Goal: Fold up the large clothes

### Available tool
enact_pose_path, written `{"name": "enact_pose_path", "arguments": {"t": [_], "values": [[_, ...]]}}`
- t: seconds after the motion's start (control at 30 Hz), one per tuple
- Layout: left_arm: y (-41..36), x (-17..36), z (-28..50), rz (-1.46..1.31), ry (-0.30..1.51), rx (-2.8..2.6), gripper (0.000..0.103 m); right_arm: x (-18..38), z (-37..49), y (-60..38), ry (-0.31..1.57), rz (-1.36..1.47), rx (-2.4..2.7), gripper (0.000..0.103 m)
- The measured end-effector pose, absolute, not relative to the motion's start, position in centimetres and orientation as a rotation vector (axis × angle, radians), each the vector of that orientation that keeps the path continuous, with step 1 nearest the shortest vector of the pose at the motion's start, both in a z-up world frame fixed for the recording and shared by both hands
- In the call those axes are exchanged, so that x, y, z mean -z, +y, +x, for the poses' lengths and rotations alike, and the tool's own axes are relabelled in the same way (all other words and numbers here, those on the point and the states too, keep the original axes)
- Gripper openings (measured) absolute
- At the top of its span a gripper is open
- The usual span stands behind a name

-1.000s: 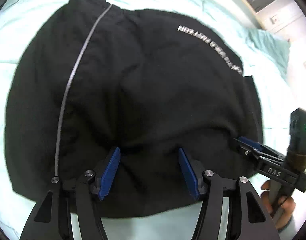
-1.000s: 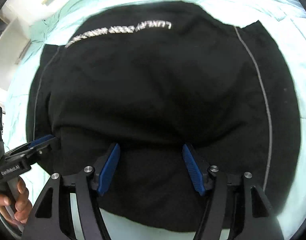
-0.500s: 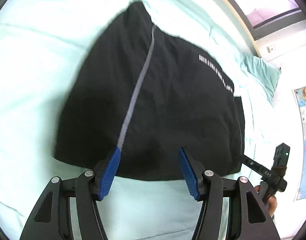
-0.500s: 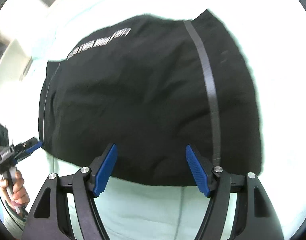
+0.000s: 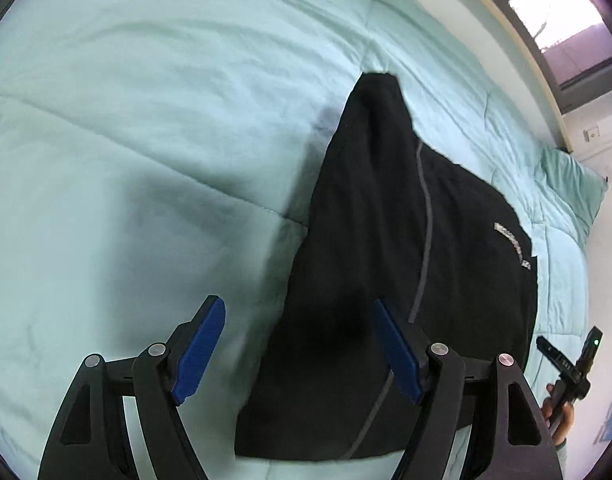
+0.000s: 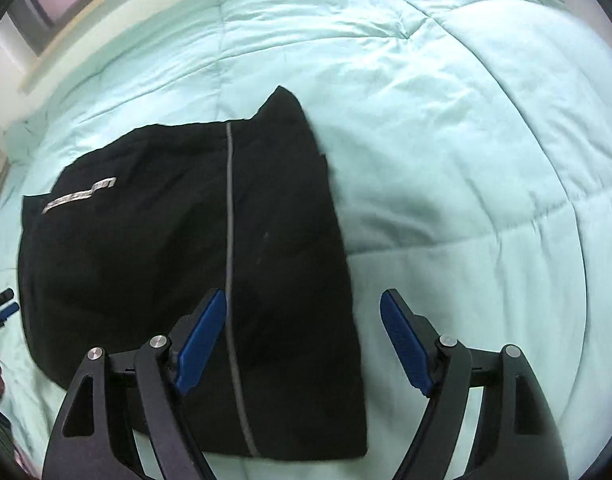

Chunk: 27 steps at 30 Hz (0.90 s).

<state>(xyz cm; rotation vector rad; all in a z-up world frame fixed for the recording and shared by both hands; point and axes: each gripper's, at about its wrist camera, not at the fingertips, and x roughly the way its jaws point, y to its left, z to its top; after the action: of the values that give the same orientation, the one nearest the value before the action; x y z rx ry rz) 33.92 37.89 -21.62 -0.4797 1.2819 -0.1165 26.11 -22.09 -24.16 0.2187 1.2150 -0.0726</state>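
Garment (image 5: 405, 264) is black with a thin grey stripe (image 6: 230, 216) and a line of white lettering (image 6: 80, 196), and it's lying folded flat on the mint green bed quilt (image 5: 146, 128). My left claw (image 5: 300, 346) hangs over its near left edge, jaws just spread wider, with nothing pinched; cloth sits below the gap, but the blue pads (image 5: 198, 346) aren't touching it. Same deal on the other side: right claw (image 6: 304, 346) has just been opening too, straddling the garment's right edge with the pads clear of the fabric. From the left camera I can see the right claw off at the far edge, hand (image 5: 559, 416) wrapped around its handle. Window (image 5: 565, 12) up in the corner.
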Motion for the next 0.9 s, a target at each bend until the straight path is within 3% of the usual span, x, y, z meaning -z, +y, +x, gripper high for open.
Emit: {"name": "enact_pose_path", "arguments": {"t": [0.2, 0.33, 0.5, 0.6, 0.7, 0.73, 0.8, 0.83, 0.9], "values": [[37.7, 26.0, 36.5, -0.552, 1.355, 0.185, 0.078, 27.3, 28.2, -22.6, 1.24, 0.233, 0.018, 0.081], [38.6, 27.5, 36.9, -0.654, 1.364, 0.236, 0.083, 29.4, 29.2, -24.1, 1.264, 0.344, -0.03, 0.09], [39.2, 28.6, 37.3, -0.686, 1.374, 0.308, 0.088, 32.2, 30.3, -26.2, 1.309, 0.538, -0.153, 0.093], [39.2, 29.5, 37.8, -0.74, 1.37, 0.331, 0.097, 33.5, 30.9, -26.7, 1.32, 0.612, -0.21, 0.096], [39.1, 29.8, 38.0, -0.772, 1.342, 0.342, 0.101, 34.0, 31.1, -27.0, 1.316, 0.666, -0.243, 0.092], [39.0, 29.6, 38.1, -0.78, 1.318, 0.358, 0.099, 33.8, 31.0, -27.1, 1.307, 0.682, -0.267, 0.088], [39.1, 29.1, 38.0, -0.823, 1.281, 0.421, 0.066, 33.2, 30.7, -27.5, 1.297, 0.741, -0.31, 0.069], [39.5, 28.9, 37.9, -0.897, 1.261, 0.479, 0.044, 32.7, 30.4, -27.7, 1.287, 0.763, -0.317, 0.068], [39.7, 28.4, 37.7, -0.896, 1.264, 0.484, 0.044, 32.0, 30.0, -27.9, 1.283, 0.789, -0.321, 0.07]]}}
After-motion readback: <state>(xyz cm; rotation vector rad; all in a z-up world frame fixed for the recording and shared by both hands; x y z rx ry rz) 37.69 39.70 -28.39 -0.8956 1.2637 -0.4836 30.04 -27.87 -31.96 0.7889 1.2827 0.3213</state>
